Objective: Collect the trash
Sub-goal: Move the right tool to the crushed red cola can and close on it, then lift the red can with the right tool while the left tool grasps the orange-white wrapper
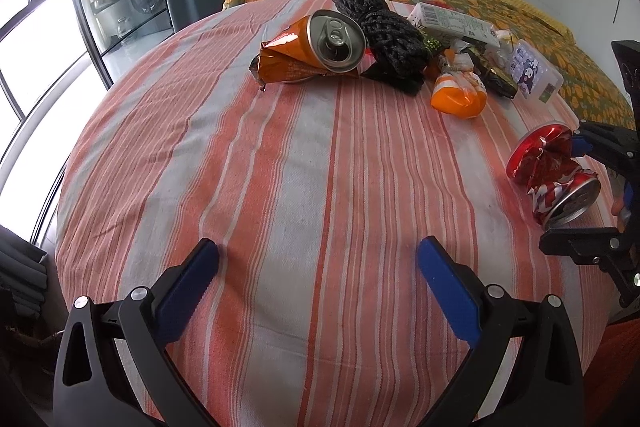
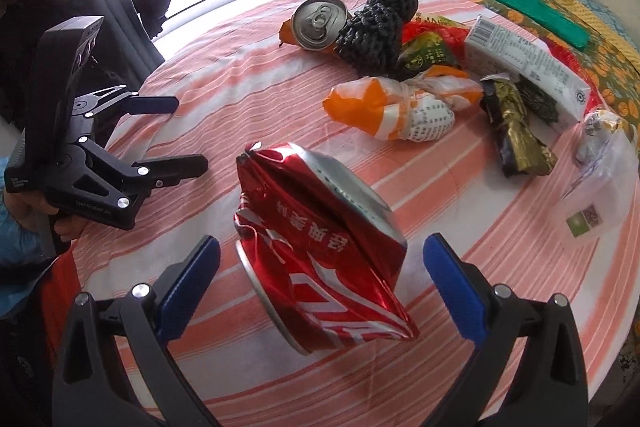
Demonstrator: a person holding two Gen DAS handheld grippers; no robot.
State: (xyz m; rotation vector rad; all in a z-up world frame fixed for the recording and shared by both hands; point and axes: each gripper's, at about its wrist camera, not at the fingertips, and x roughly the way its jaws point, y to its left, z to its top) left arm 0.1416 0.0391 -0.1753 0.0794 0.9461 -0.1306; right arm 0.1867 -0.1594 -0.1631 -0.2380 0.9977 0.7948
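Your right claw (image 2: 320,267) stands wide around the crushed red can (image 2: 320,259) on the counter (image 2: 240,99), pads clear of it. Your left claw (image 1: 318,265) gapes empty, with the other trash (image 2: 400,107) at the far side.

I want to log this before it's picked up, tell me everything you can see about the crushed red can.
The crushed red can is thin shiny metal, red with white stripes and white characters, its middle crumpled and both silver ends intact. It lies on its side on the striped tablecloth, between the open fingers of the right hand-held gripper, whose blue pads do not press it.
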